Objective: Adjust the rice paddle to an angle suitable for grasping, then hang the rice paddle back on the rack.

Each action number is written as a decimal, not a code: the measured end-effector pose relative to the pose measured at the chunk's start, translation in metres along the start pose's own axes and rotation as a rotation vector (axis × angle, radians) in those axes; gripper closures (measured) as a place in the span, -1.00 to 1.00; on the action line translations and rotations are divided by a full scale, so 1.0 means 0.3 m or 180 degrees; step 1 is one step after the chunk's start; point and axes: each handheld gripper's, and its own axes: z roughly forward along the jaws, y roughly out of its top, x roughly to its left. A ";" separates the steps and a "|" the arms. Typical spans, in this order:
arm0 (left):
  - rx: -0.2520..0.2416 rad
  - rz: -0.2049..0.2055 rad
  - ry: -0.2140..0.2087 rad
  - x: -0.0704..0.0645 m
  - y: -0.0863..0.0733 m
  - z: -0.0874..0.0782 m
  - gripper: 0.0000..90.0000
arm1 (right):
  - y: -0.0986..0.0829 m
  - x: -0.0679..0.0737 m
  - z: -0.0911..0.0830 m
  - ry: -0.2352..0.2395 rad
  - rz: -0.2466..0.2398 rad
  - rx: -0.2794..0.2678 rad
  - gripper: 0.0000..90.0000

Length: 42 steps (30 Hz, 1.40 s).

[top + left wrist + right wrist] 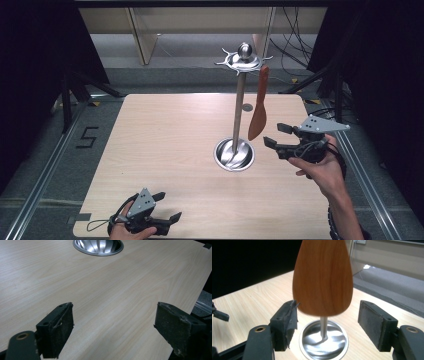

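Your right tool (276, 135) is w/ jaws apart around the wooden spatula (259, 107) hanging off the rack (240, 100), not yet clamped, so grab + unhook remain; left tool (167, 207) idles apart near bench (165, 145) edge.

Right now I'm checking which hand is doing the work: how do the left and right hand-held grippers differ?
The right hand-held gripper is raised beside the stand, while the left hand-held gripper sits low near the table's front edge. The right one has the hanging wooden spatula between its jaws without gripping it; the left one faces bare wood. Both are open and hold nothing.
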 end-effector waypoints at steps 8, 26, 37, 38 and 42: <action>0.0006 0.0004 0.0018 -0.001 -0.001 -0.002 -0.67 | -0.036 -0.019 0.003 0.0043 -0.0077 0.0190 -0.31; 0.0015 0.0071 0.0013 -0.007 -0.002 -0.005 -0.67 | -0.110 -0.018 0.007 0.0015 0.0042 0.0431 -0.32; 0.0018 0.0083 0.0030 -0.005 -0.003 -0.005 -0.67 | -0.138 -0.011 0.010 0.0051 0.0016 0.0551 -0.34; 0.0052 0.0032 0.0056 -0.007 -0.005 -0.006 -0.67 | -0.144 -0.011 0.010 0.0054 -0.0048 0.0535 -0.35; 0.0031 0.0012 0.0048 -0.009 -0.005 -0.005 -0.67 | -0.152 -0.007 0.009 0.0046 -0.0009 0.0552 -0.36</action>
